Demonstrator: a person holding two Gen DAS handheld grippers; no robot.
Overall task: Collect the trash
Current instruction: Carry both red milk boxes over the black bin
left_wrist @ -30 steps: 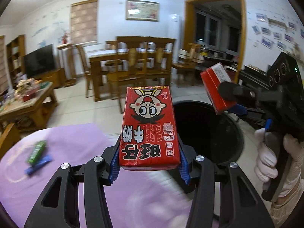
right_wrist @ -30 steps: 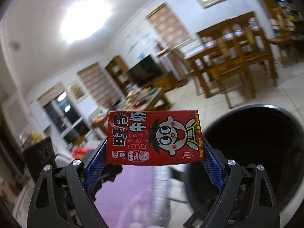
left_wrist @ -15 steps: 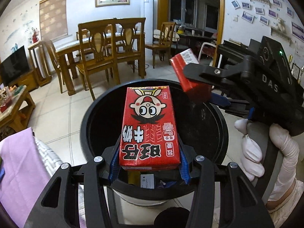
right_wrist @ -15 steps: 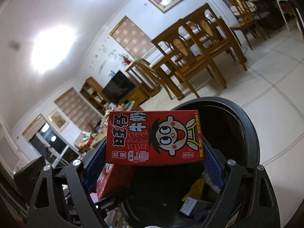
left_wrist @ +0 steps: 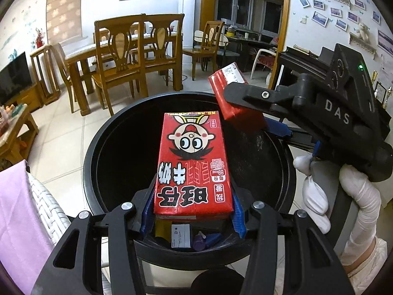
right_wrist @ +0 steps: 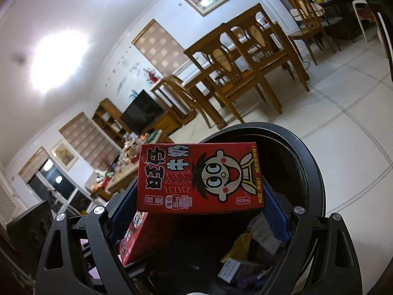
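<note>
Each gripper holds a red milk carton with a cartoon face over a round black trash bin [left_wrist: 98, 152]. My left gripper [left_wrist: 192, 217] is shut on one carton [left_wrist: 194, 162] held lengthwise, its blue pads pressing the narrow sides. In the same view the right gripper [left_wrist: 265, 123] comes in from the right over the bin's far rim, with the second carton [left_wrist: 227, 91] in it. From the right wrist, my right gripper [right_wrist: 199, 209] is shut on that carton [right_wrist: 199, 177] held sideways, and the left gripper's carton [right_wrist: 133, 238] shows below it. The bin [right_wrist: 312, 172] lies underneath.
Trash lies at the bin's bottom: a small white box [left_wrist: 180, 238], a yellow wrapper [right_wrist: 238, 245]. A purple cloth [left_wrist: 17, 209] over a white wicker edge sits left of the bin. Wooden dining chairs [left_wrist: 137, 56], a table and tiled floor lie beyond. A white-gloved hand [left_wrist: 343, 196] holds the right gripper.
Both grippers have moved from beside the purple cloth to over the bin and dipped toward its mouth. Each keeps its carton clamped.
</note>
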